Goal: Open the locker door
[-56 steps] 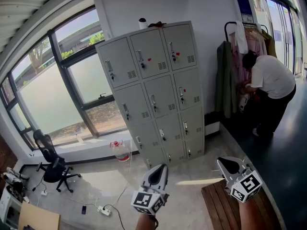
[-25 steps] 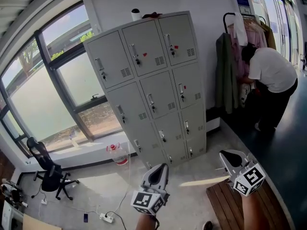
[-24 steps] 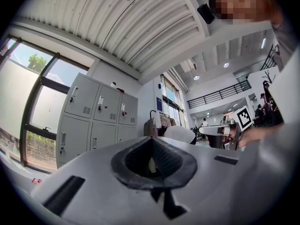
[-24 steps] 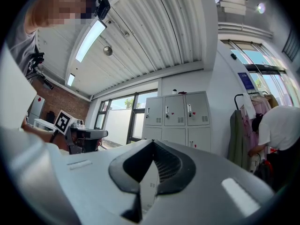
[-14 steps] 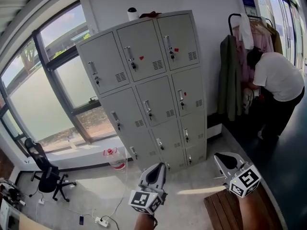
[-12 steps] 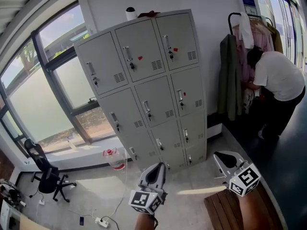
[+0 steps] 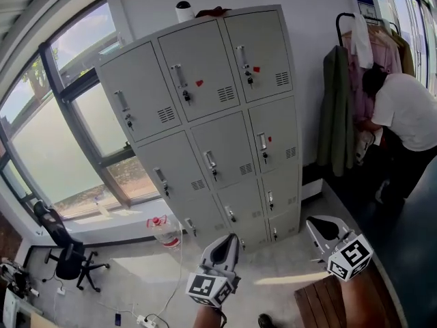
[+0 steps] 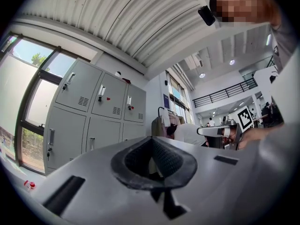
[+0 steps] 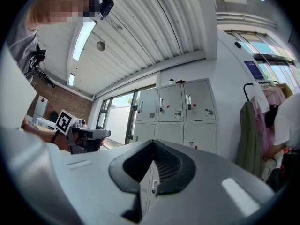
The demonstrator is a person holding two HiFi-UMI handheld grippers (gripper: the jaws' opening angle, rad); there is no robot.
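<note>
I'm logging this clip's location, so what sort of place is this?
Probably a workplace changing or storage corner: a bank of grey lockers, hanging garments beside it, and an office chair.

Grey metal locker cabinet (image 7: pixel 205 121) far centre, every door shut. Left gripper (image 7: pixel 227 243) and right gripper (image 7: pixel 318 224) near, well apart from it.

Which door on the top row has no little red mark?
The top-left door, the one nearest the window. The top-middle door and top-right door each have a small red mark beside the handle.
</note>
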